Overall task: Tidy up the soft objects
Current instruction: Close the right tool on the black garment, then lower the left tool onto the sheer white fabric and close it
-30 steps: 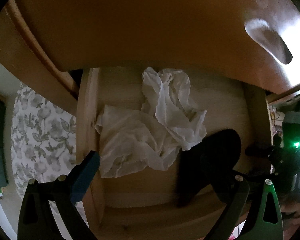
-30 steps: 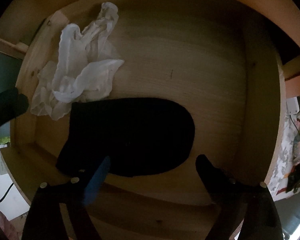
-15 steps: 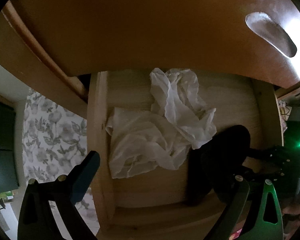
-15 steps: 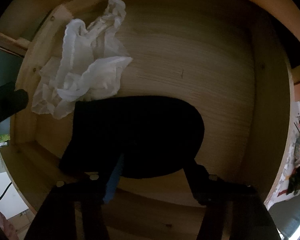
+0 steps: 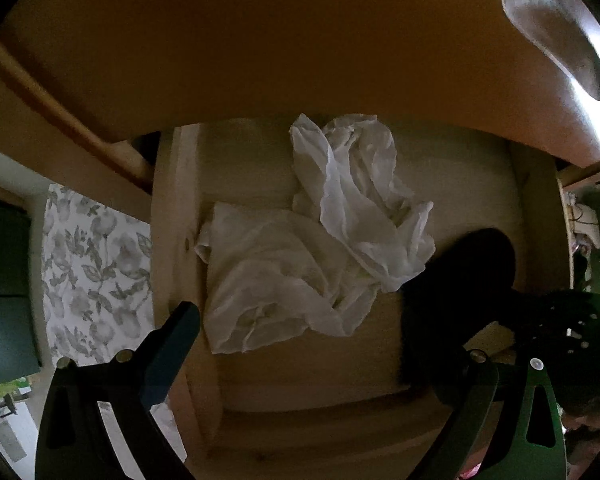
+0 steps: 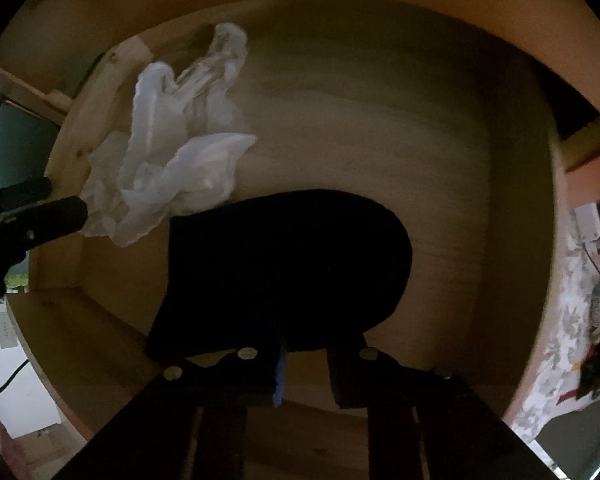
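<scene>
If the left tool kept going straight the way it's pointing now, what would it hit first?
Most likely the crumpled white cloth lying on the wooden drawer's floor. The open left tool points down at its near edge, though depth is hard to judge here.

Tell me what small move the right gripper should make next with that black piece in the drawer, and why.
Probably lift a little. The right gripper has just been closing its jaws on the near edge of the black fabric, which lies flat in the wooden drawer beside the crumpled white cloth. A short lift would show whether the grip holds. The left gripper is open above the cloth.
</scene>
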The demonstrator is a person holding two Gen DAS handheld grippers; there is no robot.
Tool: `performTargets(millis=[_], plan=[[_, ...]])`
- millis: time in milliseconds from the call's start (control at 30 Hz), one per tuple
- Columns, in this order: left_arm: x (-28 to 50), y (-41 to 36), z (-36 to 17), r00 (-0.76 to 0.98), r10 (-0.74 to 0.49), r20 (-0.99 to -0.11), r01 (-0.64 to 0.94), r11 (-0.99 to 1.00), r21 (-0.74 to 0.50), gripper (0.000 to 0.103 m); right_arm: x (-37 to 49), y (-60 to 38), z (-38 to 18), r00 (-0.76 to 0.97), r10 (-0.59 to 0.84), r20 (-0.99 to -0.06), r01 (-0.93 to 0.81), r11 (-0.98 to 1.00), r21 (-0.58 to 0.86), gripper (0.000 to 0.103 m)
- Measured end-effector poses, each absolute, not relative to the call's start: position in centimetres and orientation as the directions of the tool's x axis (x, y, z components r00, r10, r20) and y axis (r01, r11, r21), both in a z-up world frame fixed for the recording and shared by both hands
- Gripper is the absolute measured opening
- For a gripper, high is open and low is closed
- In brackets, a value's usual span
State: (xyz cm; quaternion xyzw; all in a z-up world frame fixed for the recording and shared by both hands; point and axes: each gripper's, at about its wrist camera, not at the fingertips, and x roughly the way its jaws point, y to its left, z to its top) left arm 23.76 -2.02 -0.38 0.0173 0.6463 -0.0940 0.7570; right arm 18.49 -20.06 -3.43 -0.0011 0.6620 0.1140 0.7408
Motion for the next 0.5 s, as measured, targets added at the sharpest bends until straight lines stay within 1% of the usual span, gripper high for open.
performTargets(millis=[233,267,300,367,433,467,500], plan=[[24.3,-3.4,-1.4,0.128,-0.077,-0.989,0.167,0.984,-0.055,0.099,17.6,-21.2,-2.8,0.104,0.149,-0.983,-0.166,0.977,0.131,0.017],[24.4,-3.6,-1.5,0.128,-0.069,-0.989,0.169,0.985,-0.047,0.096,17.6,-21.1,-2.6,0.104,0.151,-0.983,-0.165,0.977,0.132,0.017],[24.4,-3.7,-1.7,0.127,-0.063,-0.99,0.172,0.984,-0.041,0.091,17.6,-21.2,-2.6,0.104,0.152,-0.983,-0.164,0.977,0.134,0.017],[24.6,-4.1,-2.1,0.115,-0.06,-0.992,0.175,0.984,-0.039,0.084,17.9,-21.2,-3.0,0.105,0.155,-0.982,-0.162,0.977,0.137,0.017],[24.6,-4.4,-2.4,0.109,-0.058,-0.992,0.173,0.984,-0.039,0.081,17.7,-21.4,-3.1,0.105,0.158,-0.982,-0.161,0.977,0.14,0.017],[24.6,-4.5,-2.5,0.11,-0.056,-0.992,0.177,0.984,-0.036,0.076,17.9,-21.6,-3.6,0.105,0.16,-0.982,-0.161,0.977,0.142,0.017],[24.6,-4.6,-2.6,0.111,-0.054,-0.992,0.183,0.983,-0.034,0.066,18.3,-21.6,-3.8,0.105,0.161,-0.981,-0.161,0.977,0.143,0.017]])
